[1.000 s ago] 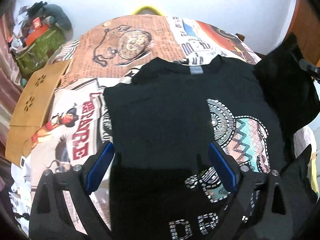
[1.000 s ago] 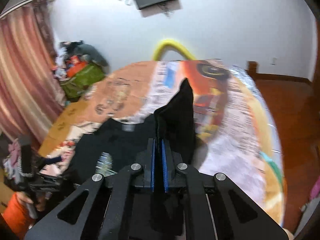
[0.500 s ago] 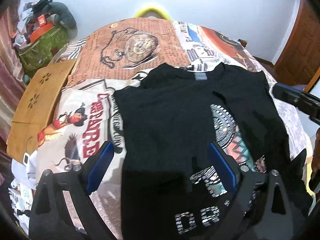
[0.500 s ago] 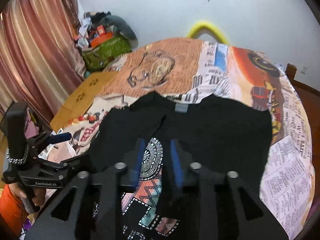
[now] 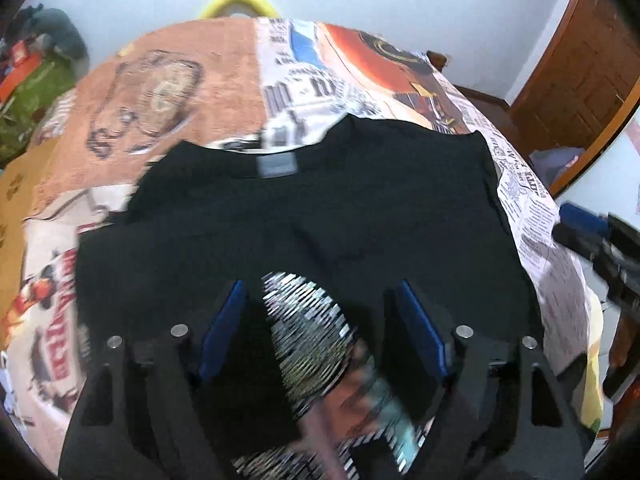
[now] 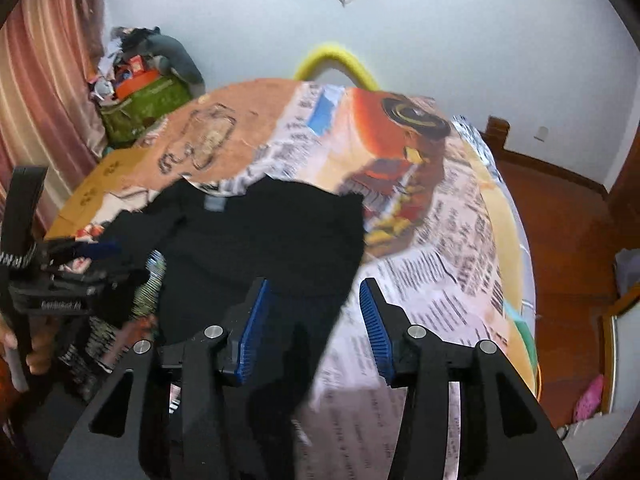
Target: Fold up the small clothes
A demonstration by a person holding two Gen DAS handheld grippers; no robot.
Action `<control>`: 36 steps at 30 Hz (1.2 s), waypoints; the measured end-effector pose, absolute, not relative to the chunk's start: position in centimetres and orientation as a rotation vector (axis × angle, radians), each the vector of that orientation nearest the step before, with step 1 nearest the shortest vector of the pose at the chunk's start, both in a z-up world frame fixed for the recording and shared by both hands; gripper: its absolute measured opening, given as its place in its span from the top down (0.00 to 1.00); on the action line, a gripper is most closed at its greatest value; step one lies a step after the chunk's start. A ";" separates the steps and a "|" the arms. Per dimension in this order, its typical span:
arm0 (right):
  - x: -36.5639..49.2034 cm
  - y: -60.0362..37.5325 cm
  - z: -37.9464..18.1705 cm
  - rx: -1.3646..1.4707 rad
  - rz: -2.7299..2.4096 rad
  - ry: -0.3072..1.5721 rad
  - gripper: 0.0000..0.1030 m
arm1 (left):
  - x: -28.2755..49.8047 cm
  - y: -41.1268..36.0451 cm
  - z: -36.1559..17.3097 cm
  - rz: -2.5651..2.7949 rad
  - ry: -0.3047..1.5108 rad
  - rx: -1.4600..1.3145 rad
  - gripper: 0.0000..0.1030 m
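Observation:
A black T-shirt (image 5: 320,216) lies on the round table, collar and grey neck label at the far side, both side parts folded inward over a shiny patterned print (image 5: 316,332). My left gripper (image 5: 320,300) is open and empty, hovering over the print near the shirt's middle. My right gripper (image 6: 312,296) is open and empty above the shirt's right edge (image 6: 304,240). The right gripper also shows at the right edge of the left wrist view (image 5: 592,232), and the left gripper at the left of the right wrist view (image 6: 76,268).
The table wears a newspaper-print cloth (image 6: 440,240). A yellow chair back (image 6: 332,60) stands behind it. A cardboard box (image 6: 104,176), a green bag of clutter (image 6: 140,100) and a curtain are at the left. Wooden floor (image 6: 560,220) lies to the right.
My right gripper let go of the right sleeve, which now lies folded over the shirt, and opened wide. My left gripper moved right, over the shirt's middle, staying open.

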State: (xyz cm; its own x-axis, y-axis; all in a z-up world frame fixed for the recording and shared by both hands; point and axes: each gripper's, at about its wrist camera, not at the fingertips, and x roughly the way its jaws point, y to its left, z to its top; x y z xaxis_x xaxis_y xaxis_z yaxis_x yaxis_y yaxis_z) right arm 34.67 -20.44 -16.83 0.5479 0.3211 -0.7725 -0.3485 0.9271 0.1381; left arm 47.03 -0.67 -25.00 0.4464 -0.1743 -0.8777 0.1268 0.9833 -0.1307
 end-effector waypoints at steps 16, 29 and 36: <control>38.4 -18.0 -20.0 -0.054 0.456 0.918 0.58 | 50.5 -3.3 -24.7 -0.137 0.969 0.085 0.95; 37.5 -16.8 -21.4 -0.224 0.420 1.001 0.58 | 48.8 -1.1 -24.9 -0.106 1.059 0.085 0.79; 34.5 -19.1 -16.6 -0.115 0.415 0.939 0.58 | 44.0 2.9 -20.2 -0.058 0.972 0.080 0.44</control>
